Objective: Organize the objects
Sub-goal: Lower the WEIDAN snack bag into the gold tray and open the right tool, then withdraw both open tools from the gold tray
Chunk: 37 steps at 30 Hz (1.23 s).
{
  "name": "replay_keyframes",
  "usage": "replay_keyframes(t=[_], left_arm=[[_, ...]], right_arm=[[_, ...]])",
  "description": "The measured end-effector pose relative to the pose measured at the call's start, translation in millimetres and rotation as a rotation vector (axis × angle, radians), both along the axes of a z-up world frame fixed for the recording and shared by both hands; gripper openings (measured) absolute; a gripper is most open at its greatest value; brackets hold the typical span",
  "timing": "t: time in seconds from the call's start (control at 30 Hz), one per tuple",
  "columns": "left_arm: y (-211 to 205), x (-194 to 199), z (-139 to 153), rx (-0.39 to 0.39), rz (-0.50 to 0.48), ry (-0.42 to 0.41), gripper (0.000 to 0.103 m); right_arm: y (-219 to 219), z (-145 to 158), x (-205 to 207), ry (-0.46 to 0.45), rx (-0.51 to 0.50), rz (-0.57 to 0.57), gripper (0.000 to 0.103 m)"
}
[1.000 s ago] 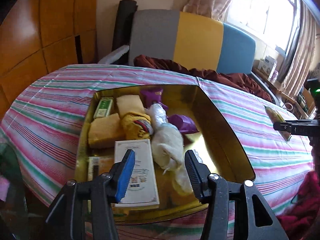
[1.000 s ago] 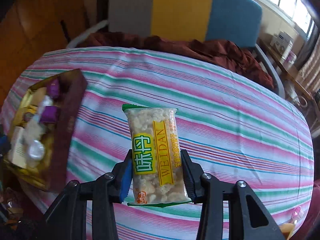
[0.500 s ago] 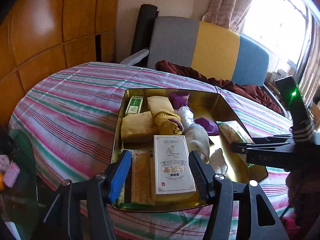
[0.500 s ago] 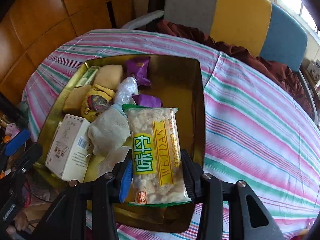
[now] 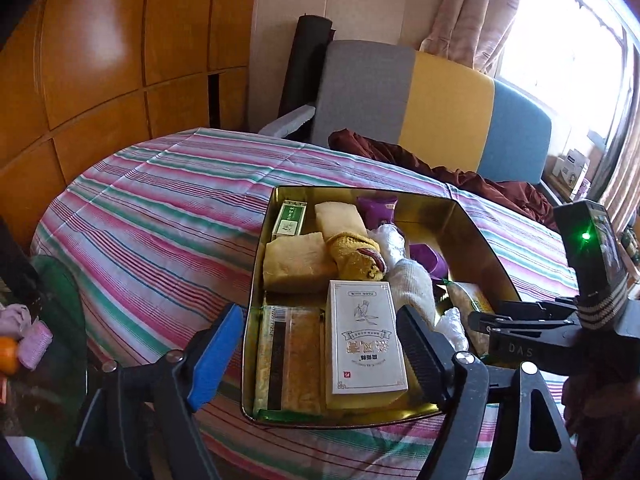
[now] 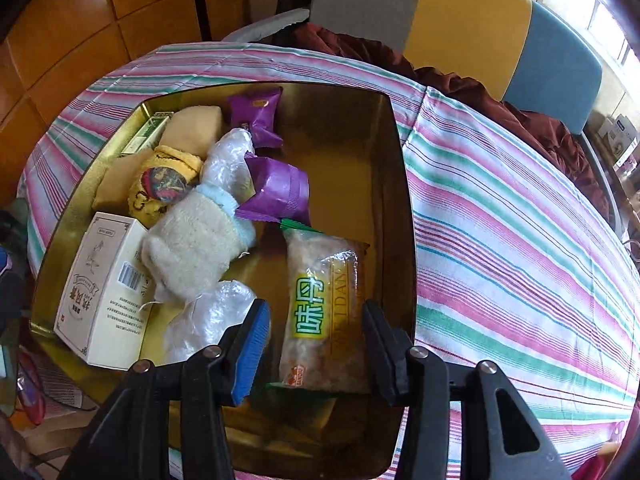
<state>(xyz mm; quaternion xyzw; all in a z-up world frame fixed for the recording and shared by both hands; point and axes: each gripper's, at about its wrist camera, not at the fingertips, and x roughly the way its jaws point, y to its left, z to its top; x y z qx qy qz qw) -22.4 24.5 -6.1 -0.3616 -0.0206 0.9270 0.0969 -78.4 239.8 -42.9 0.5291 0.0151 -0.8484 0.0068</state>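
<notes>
A gold tin (image 5: 258, 280) on the striped table holds a white box (image 5: 364, 340), yellow cloths (image 5: 296, 264), purple packets (image 6: 280, 188) and a white fluffy bundle (image 6: 196, 236). My left gripper (image 5: 320, 342) hovers at the tin's near end, its jaws opening wide, with the white box below the gap and nothing gripped. The WEIDAN snack packet (image 6: 324, 308) lies in the tin (image 6: 402, 200) by the right wall. My right gripper (image 6: 316, 344) straddles it, jaws opening, pads off the packet. From the left wrist view the right gripper (image 5: 480, 322) reaches in from the right.
The striped tablecloth (image 5: 160, 220) covers a round table. Behind it stands a chair (image 5: 440, 108) with a grey, yellow and blue back and a maroon cloth (image 5: 460, 172) draped on it. Wooden panels (image 5: 100, 60) line the left wall. Clutter lies low at the left (image 5: 32, 340).
The right gripper carried the snack packet from over the tablecloth into the tin and loosened off it. The left gripper's jaws spread much wider and its view shifted to the tin's near end.
</notes>
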Motion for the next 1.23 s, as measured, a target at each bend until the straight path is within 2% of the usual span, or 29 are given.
replay_keyframes(t=[0.17, 0.3, 0.37, 0.57, 0.8, 1.23], left_arm=[[2.9, 4.9, 6.1, -0.017, 0.003, 0.024, 0.088], [7.6, 10.4, 9.0, -0.039, 0.011, 0.039, 0.1], [9.8, 15.2, 10.3, -0.039, 0.01, 0.05, 0.103], [19.6, 25.0, 13.8, -0.07, 0.027, 0.066, 0.103], [25.0, 36.1, 19.3, -0.061, 0.024, 0.099, 0.103], [21.1, 42.0, 21.7, -0.048, 0.044, 0.112, 0.103]], right_arm=[[-0.4, 10.6, 14.5, 0.062, -0.024, -0.008, 0.048], [-0.9, 22.1, 27.6, 0.131, -0.014, -0.025, 0.049], [-0.9, 27.5, 34.1, 0.163, -0.004, -0.034, 0.05], [0.5, 39.7, 54.4, 0.24, 0.003, -0.056, 0.052], [0.9, 35.1, 69.5, 0.239, -0.011, -0.068, 0.052], [-0.5, 37.3, 76.4, 0.264, -0.007, -0.084, 0.052]])
